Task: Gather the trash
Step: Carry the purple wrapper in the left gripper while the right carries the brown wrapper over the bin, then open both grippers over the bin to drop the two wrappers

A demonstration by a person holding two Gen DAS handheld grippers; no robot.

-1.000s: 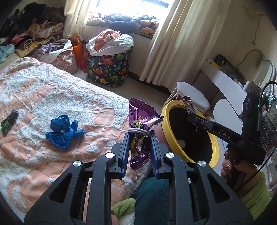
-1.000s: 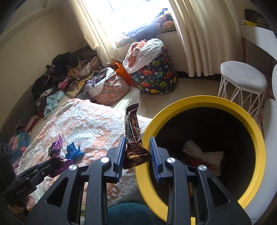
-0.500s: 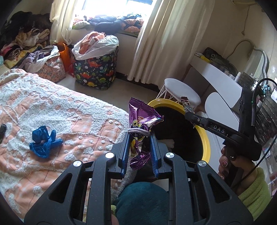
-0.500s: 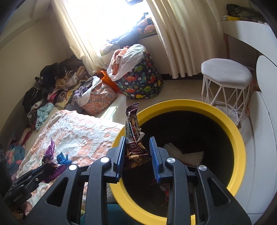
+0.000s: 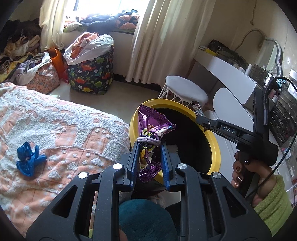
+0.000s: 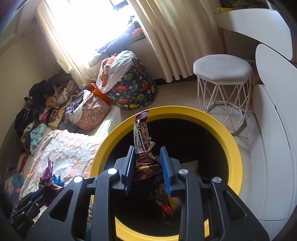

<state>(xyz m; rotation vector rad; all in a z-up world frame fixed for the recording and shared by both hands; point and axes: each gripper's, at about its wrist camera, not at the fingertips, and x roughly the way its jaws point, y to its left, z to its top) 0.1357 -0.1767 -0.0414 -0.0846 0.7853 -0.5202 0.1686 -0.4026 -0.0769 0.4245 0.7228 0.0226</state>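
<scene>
Your left gripper (image 5: 149, 148) grips a purple snack bag (image 5: 151, 128); your right gripper (image 6: 147, 154) clamps a brown wrapper (image 6: 142, 135) above the yellow-rimmed bin (image 6: 232, 148).

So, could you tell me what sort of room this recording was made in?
Most likely a lived-in bedroom: a bed with a tufted peach blanket, piles of clothes along the wall, a curtained window, and a white vanity desk with a stool.
</scene>
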